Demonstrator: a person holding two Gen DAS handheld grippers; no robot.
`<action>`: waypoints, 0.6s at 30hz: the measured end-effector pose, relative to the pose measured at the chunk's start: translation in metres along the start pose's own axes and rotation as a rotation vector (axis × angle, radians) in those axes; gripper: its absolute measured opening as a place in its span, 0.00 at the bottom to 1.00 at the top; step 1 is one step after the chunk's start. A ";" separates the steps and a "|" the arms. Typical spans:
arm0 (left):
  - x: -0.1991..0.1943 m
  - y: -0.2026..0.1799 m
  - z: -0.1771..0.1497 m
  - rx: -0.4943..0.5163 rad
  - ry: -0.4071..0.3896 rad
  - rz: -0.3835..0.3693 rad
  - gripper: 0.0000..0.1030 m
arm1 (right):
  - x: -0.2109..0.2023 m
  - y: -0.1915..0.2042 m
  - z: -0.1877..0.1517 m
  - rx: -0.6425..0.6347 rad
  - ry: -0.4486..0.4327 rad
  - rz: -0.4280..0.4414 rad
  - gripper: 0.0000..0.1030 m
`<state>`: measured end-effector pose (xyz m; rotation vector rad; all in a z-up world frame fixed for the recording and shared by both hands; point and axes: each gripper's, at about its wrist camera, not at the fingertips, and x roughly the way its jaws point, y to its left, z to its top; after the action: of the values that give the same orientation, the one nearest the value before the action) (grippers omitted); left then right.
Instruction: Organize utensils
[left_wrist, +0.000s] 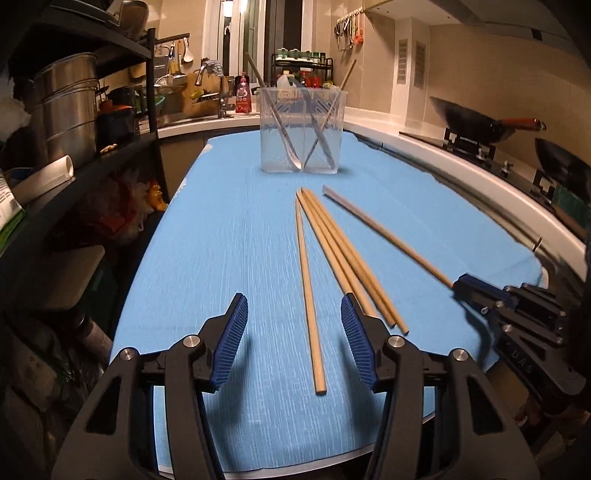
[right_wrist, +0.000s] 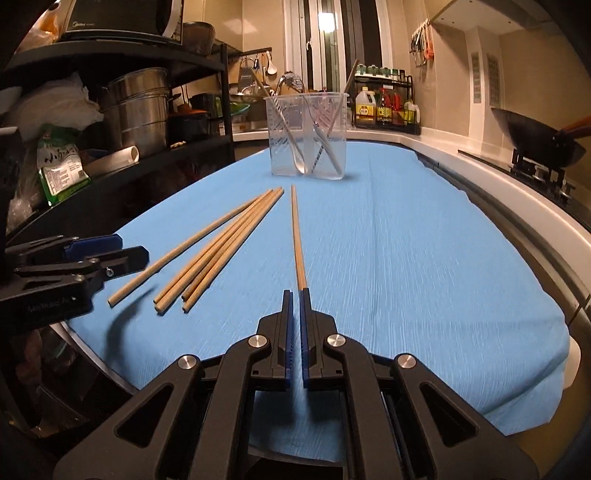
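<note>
Several wooden chopsticks (left_wrist: 341, 254) lie on the blue cloth (left_wrist: 229, 236), also in the right wrist view (right_wrist: 218, 243). My right gripper (right_wrist: 296, 293) is shut on the near end of one chopstick (right_wrist: 297, 240), which points toward the clear holder; it shows in the left wrist view (left_wrist: 460, 286) gripping that chopstick (left_wrist: 384, 232). My left gripper (left_wrist: 293, 310) is open and empty, with one chopstick (left_wrist: 309, 295) lying between its fingers. The clear plastic holder (left_wrist: 302, 129) stands at the far end of the cloth with a spoon, other cutlery and chopsticks in it; it also shows in the right wrist view (right_wrist: 308, 136).
A black shelf rack (left_wrist: 74, 140) with steel pots stands at the left. A white counter edge (left_wrist: 480, 177) and a stove with woks (left_wrist: 480, 122) run along the right. A sink and spice rack (right_wrist: 386, 99) are at the back.
</note>
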<state>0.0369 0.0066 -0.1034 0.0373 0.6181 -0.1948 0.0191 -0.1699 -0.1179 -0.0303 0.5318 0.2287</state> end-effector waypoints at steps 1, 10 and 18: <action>0.002 0.000 -0.003 0.001 0.006 -0.001 0.50 | 0.000 0.000 0.000 -0.001 -0.002 -0.001 0.04; 0.002 -0.003 -0.023 -0.003 -0.083 0.041 0.50 | 0.002 -0.006 -0.005 0.039 -0.007 -0.023 0.43; 0.004 -0.008 -0.030 0.012 -0.146 0.040 0.36 | 0.004 -0.002 -0.014 0.006 -0.090 -0.032 0.38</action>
<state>0.0216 0.0010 -0.1300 0.0463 0.4707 -0.1608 0.0159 -0.1724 -0.1316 -0.0230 0.4416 0.1959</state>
